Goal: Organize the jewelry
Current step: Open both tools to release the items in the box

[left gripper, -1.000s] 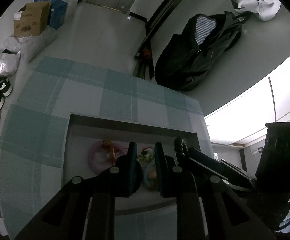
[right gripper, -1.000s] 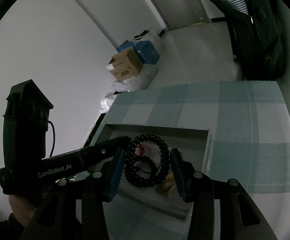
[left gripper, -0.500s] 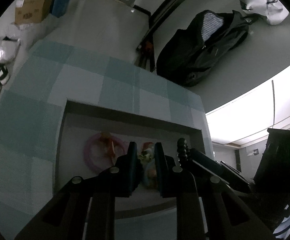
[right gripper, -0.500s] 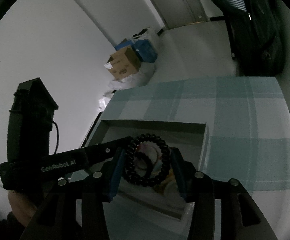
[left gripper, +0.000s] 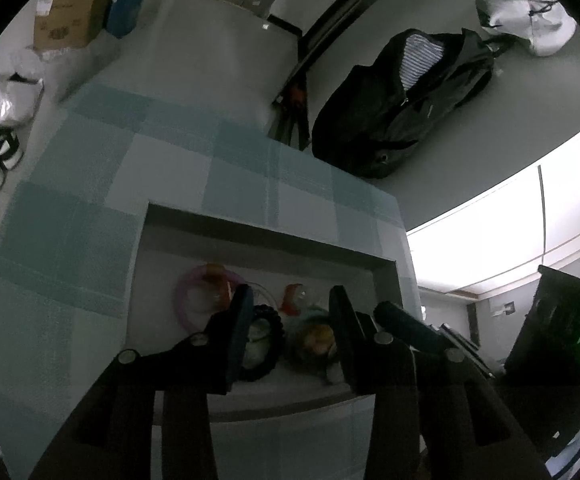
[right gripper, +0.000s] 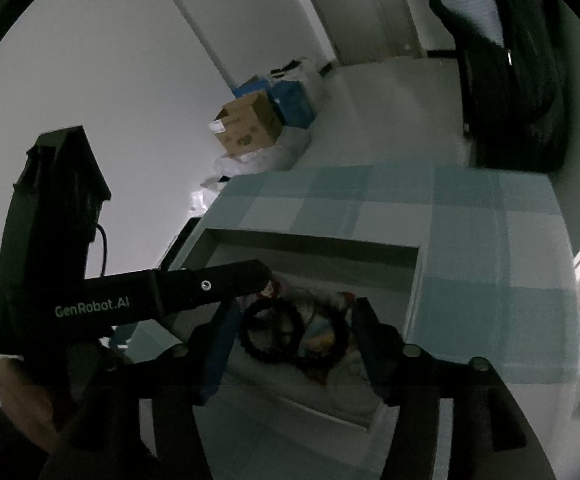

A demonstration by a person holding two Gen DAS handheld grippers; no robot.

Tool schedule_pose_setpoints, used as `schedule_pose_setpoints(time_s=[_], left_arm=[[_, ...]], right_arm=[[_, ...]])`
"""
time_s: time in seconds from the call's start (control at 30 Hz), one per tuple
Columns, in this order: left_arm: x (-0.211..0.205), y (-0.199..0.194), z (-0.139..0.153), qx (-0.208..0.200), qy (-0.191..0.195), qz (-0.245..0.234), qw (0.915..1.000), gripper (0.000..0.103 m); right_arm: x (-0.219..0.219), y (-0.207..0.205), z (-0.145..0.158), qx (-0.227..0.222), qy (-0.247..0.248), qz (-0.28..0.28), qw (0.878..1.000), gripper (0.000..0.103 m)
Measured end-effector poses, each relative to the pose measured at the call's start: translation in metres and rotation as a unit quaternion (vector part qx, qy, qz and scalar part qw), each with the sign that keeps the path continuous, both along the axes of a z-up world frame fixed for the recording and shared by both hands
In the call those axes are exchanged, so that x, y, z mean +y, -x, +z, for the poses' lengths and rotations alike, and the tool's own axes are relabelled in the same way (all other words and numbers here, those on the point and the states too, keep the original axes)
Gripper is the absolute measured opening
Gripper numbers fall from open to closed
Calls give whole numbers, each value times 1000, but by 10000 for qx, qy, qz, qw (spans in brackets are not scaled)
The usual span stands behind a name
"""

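A shallow grey tray (left gripper: 265, 236) sits on a blue checked tablecloth and holds jewelry. In the left wrist view a pink ring-shaped bracelet (left gripper: 185, 300), a black beaded bracelet (left gripper: 267, 344) and small colourful pieces (left gripper: 314, 332) lie in it. My left gripper (left gripper: 287, 320) is open just above these pieces. In the right wrist view my right gripper (right gripper: 292, 334) is open over the tray (right gripper: 414, 280). The black beaded bracelet (right gripper: 290, 336) lies in the tray between its fingers, doubled into two loops.
The checked tablecloth (left gripper: 89, 220) covers the table around the tray. Cardboard and blue boxes (left gripper: 73, 12) stand on the floor beyond. A black jacket (left gripper: 402, 108) hangs at the right. The left gripper's body (right gripper: 137, 300) crosses the right wrist view at left.
Both grippers have opened. The black beaded bracelet left the right gripper's fingers and now lies in the tray. Both grippers came closer to the tray.
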State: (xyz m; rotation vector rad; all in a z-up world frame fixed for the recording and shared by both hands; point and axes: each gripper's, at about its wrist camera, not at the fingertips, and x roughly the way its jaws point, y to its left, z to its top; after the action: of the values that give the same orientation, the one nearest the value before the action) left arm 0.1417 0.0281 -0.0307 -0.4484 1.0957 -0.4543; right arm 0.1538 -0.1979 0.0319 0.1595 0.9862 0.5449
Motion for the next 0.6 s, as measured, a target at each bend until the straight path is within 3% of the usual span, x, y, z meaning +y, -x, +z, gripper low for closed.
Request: schedule_pose_setpoints(time_s=[0.07,0.13,0.23,0.33,0.47,0.6], left_arm=[[1,2,4,-84,-16,6,10000,35],[3,4,7,-149,-68,57,9998,44],[5,8,10,-250,-135,137,9995,46],[5,11,15,-389,-428,202,9981,47],[1,19,24,-654,-863,235,9938,48],[-1,29,30,-946,-1189,318,9879,65]], right_arm=[[2,3,3,-143,82,35,9999,68],[3,6,5,-243,118,73,9996,69],[3,9,5,-272,149,71,9995,69],[1,12,7,-370,210,28,9991,70],[-5,16,14,-546,213,-121,9982,82],[-14,20,21,-594,115,-243,9979,84]])
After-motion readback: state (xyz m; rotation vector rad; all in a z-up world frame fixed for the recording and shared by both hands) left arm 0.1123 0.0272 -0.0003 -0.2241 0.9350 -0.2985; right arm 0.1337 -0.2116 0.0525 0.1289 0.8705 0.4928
